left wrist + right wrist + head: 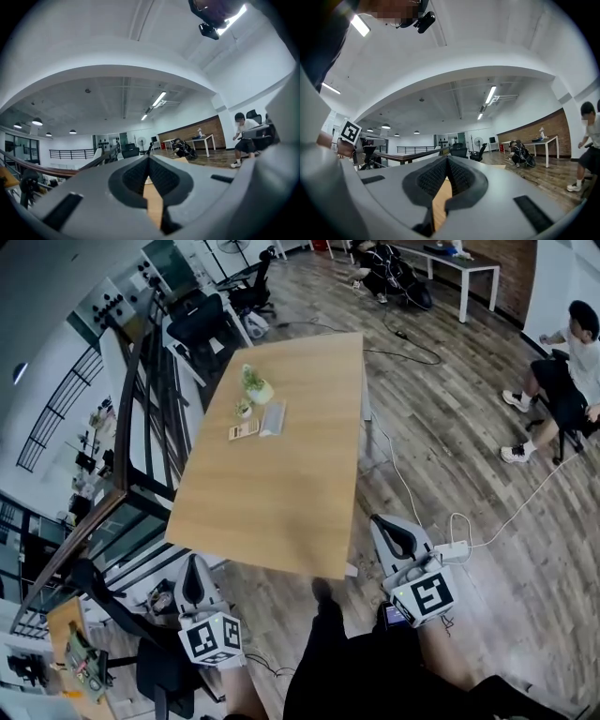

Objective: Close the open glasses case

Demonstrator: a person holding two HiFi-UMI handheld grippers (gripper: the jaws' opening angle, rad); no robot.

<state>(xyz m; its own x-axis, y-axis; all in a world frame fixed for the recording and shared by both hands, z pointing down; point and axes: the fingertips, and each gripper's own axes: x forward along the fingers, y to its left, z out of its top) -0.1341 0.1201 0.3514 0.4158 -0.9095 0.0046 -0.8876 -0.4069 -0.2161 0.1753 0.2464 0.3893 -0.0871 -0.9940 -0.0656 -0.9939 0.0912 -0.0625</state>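
The long wooden bench [281, 502] fills the middle of my head view. I stand off its near end, so I judge this to be the approach step, with nothing of the closing begun. My left claw [194, 568] and right claw [384, 523] hang low on either side of that near end, both pointing level toward the far end. In the left gripper view the left claw [149, 160] is closed tip to tip with nothing between, only bench wood showing through the gap below. The right claw [447, 161] reads the same in its own view, closed and empty. The glasses case [272, 418], a grey oblong, lies on the far half of the bench toward its left edge, well apart from both claws. It is too small for me to tell how far it stands open. Near it are a flat tan object [244, 430] and two small potted plants [255, 385]. Next, I reckon, a claw must travel along the bench to the case and meet its lid, staying clear of the plants.
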